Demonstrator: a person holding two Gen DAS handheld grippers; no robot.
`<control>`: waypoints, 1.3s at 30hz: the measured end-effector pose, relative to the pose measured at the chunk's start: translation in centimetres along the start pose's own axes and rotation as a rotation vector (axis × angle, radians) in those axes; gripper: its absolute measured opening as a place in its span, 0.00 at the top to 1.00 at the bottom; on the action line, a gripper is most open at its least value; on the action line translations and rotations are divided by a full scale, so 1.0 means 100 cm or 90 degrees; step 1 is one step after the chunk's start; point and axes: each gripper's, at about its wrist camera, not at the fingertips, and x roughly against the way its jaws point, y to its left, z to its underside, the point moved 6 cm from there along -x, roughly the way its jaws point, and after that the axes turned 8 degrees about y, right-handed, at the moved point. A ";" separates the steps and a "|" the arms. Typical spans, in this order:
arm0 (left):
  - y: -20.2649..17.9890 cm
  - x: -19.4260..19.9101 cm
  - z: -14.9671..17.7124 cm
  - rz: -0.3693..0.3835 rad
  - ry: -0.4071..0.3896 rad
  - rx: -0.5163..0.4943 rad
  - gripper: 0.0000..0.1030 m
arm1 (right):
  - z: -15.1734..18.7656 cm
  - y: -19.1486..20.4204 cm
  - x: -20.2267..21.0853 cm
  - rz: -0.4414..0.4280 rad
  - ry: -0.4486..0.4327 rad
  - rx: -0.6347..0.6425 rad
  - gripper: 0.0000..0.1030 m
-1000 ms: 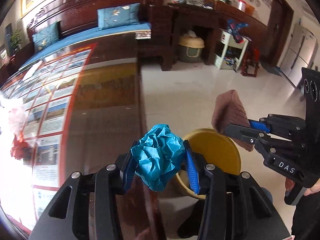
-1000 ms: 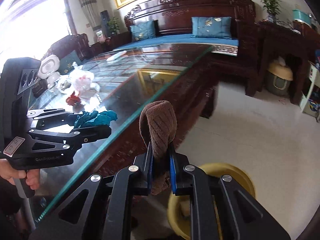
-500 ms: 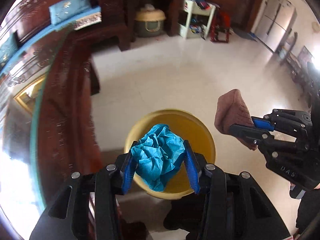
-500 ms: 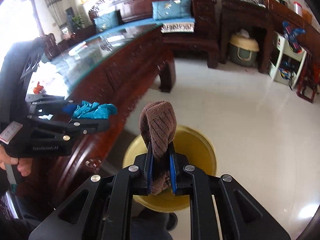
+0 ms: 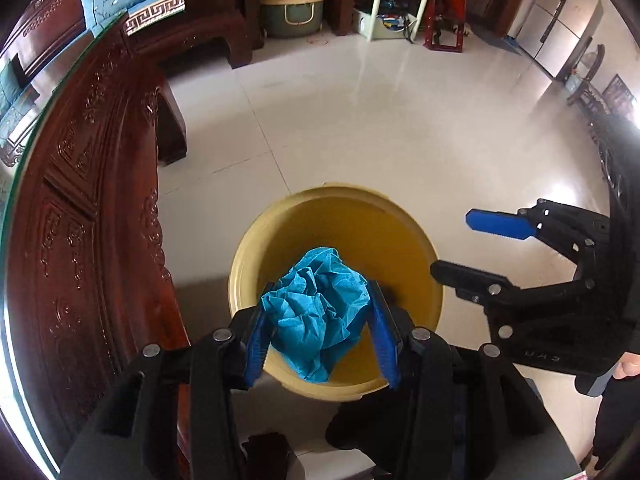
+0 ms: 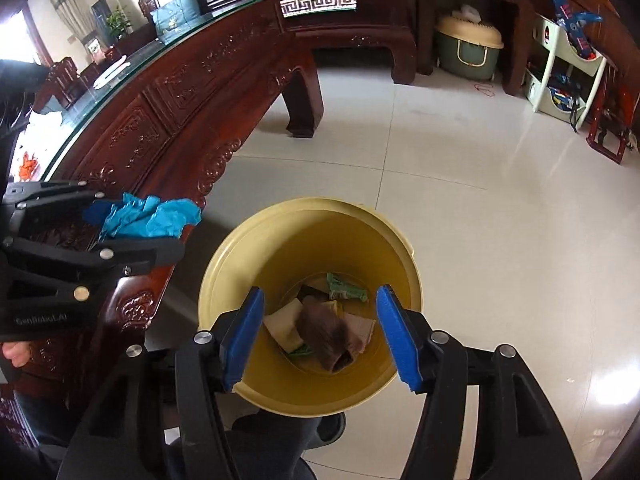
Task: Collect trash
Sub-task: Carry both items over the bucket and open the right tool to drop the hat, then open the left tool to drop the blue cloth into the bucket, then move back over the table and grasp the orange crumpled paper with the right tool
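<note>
The left gripper (image 5: 320,332) is clenching crinkled blue paper (image 5: 318,316) over the round yellow bin (image 5: 434,292); the right gripper (image 6: 320,332) is hanging released, brown ribbed cloth (image 6: 326,336) lying inside at six o'clock.

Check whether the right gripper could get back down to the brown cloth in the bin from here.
Probably yes. The right gripper is open and empty above the bin mouth, and the brown cloth lies on top of the other trash, uncovered. The left gripper sits off to the side.

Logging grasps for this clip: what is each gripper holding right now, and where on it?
Left gripper clamps the crumpled blue paper wad across its middle. Right gripper is open and empty above the yellow bin.
</note>
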 end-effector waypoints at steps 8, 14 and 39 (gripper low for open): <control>-0.002 -0.011 -0.003 0.009 0.016 -0.008 0.56 | 0.009 -0.010 0.006 0.005 -0.005 -0.011 0.44; -0.009 -0.021 -0.010 0.011 0.027 -0.020 0.56 | 0.014 -0.010 0.006 0.012 0.006 -0.006 0.44; -0.011 0.003 -0.016 0.010 -0.018 -0.015 0.10 | 0.022 -0.001 0.025 0.027 -0.012 -0.011 0.38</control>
